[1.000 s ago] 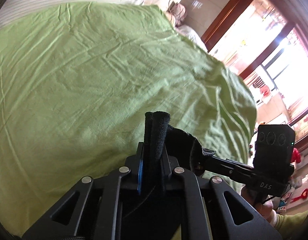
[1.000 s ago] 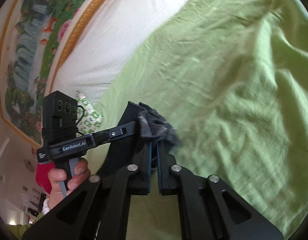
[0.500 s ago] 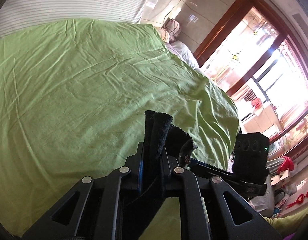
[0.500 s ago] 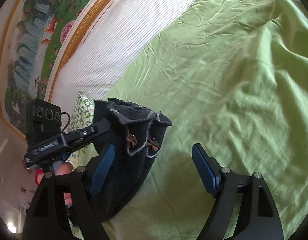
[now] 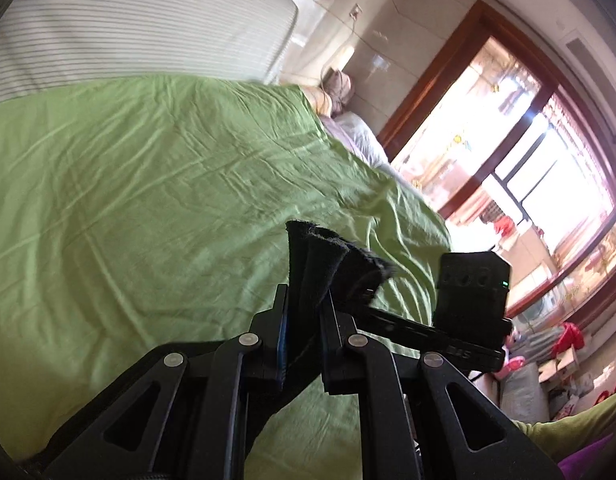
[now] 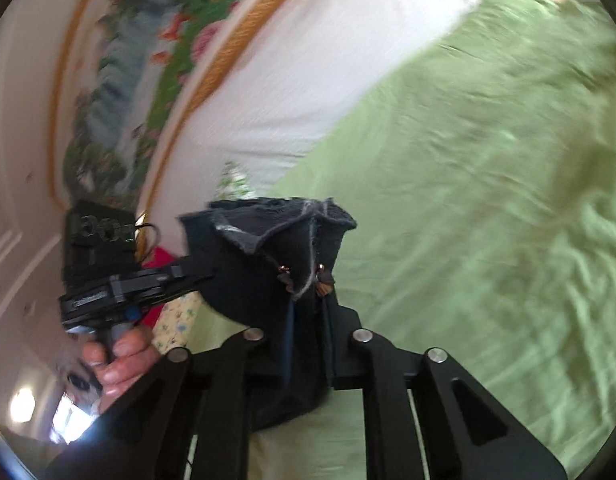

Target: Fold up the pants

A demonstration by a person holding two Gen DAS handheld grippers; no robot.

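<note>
Left wrist view: left gripper [image 5: 304, 312] is clamping a bunched edge of the dark pants [image 5: 324, 256], jaws closed on the fabric at lower center, above the green bed sheet [image 5: 156, 208]. Window [image 5: 520, 184] is showing at right. Right wrist view, blurred: right gripper [image 6: 310, 320] is pinching the pants [image 6: 268, 256] too, left hand [image 6: 116, 356] showing lower left, framed painting [image 6: 148, 64] upper left. Open sheet [image 6: 488, 216] is filling the right half.

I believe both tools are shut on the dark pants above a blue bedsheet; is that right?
Nearly: the bedsheet is green, not blue, as both wrist views show. The rest holds: the left tool and the right tool are each shut on the dark pants, held above the sheet.
</note>
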